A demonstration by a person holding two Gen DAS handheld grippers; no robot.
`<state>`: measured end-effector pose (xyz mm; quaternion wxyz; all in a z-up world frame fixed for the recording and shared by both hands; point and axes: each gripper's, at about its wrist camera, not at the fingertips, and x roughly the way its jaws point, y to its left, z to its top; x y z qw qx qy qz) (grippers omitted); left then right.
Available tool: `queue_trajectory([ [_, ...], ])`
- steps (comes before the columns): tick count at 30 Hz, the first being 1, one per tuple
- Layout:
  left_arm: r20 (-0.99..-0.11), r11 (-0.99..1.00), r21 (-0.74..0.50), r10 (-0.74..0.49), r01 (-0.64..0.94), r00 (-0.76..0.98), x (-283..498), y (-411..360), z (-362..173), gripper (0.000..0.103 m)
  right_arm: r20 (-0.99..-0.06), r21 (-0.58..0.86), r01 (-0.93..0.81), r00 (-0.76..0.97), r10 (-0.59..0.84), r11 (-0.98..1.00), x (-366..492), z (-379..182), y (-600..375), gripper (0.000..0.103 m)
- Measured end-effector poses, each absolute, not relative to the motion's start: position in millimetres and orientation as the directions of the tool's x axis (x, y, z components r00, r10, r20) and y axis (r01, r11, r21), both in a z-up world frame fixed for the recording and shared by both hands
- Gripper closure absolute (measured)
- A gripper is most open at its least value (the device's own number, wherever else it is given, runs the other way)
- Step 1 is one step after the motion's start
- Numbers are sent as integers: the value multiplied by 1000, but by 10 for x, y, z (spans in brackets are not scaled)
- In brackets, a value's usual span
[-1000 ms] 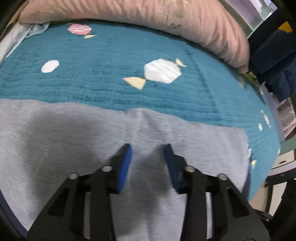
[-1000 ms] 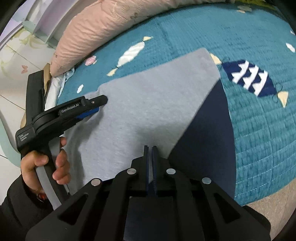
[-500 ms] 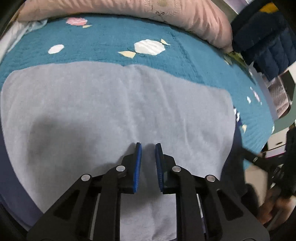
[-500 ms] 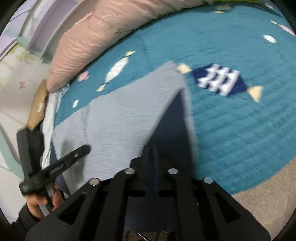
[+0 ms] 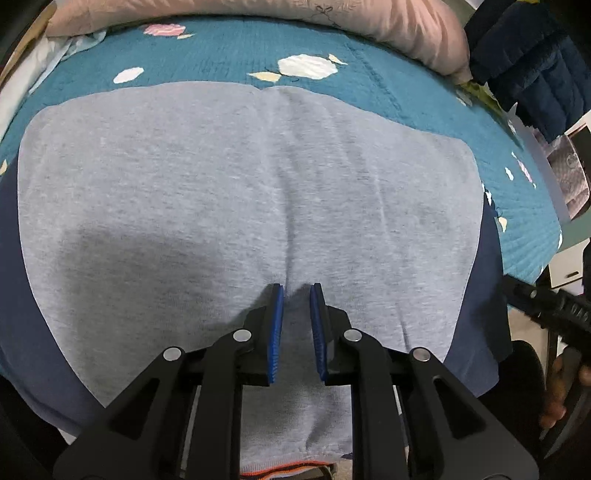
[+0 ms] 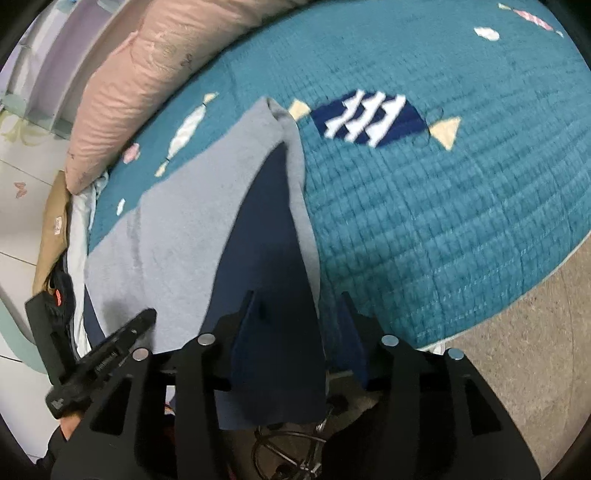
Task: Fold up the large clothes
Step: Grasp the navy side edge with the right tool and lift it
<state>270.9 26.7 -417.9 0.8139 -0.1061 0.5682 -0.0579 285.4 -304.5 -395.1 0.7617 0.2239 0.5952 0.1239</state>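
Note:
A grey garment with navy sleeves point(image 5: 240, 192) lies spread flat on the teal quilt point(image 5: 229, 55). My left gripper point(image 5: 296, 291) hovers over its near middle with the jaws narrowly apart, holding nothing. In the right wrist view the garment point(image 6: 177, 229) shows with its navy sleeve point(image 6: 266, 258) lying folded along the right edge. My right gripper point(image 6: 297, 295) is open, its fingers on either side of the sleeve's near end. The left gripper also shows in the right wrist view point(image 6: 140, 321) at the lower left.
A long pink pillow point(image 5: 332, 18) lies along the far side of the bed; it also shows in the right wrist view point(image 6: 147, 70). Dark blue clothing point(image 5: 524, 55) hangs at the right. The bed edge and the beige floor point(image 6: 524, 350) are at the right.
My right gripper has opened, letting go of the navy sleeve, which now lies folded over the grey body. My left gripper has narrowed and pulled back toward the garment's near edge.

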Motion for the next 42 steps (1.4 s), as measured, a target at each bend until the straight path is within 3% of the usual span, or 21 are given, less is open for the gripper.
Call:
queue_trajectory([
  [14, -933, 979, -204, -189, -19, 306, 2578, 230, -4197, 88, -821, 562, 110, 194, 537, 820, 2794, -4101, -2915, 53],
  [17, -934, 978, -209, -192, -26, 300, 2587, 242, -4210, 88, -844, 519, 81, 209, 494, 851, 2773, -4097, -2777, 52],
  [24, -935, 980, -198, -184, -17, 303, 2583, 224, -4218, 88, -792, 606, 168, 214, 571, 778, 2860, -4240, -2903, 44],
  [27, -933, 974, -224, -206, -30, 296, 2588, 255, -4231, 88, -793, 598, 135, 247, 557, 790, 2829, -4131, -2866, 59],
  [28, -932, 973, -229, -210, -30, 295, 2589, 262, -4234, 88, -778, 614, 132, 268, 568, 778, 2815, -4092, -2880, 71],
  [31, -933, 974, -226, -208, -28, 295, 2584, 272, -4234, 88, -749, 642, 133, 323, 579, 755, 2763, -3983, -2961, 86],
  [36, -932, 975, -221, -204, -23, 298, 2582, 296, -4234, 88, -778, 585, 95, 345, 525, 805, 2736, -3909, -2907, 86],
  [42, -932, 975, -219, -202, -25, 300, 2577, 260, -4228, 88, -787, 605, 227, 318, 529, 763, 2814, -4189, -2950, 76],
])
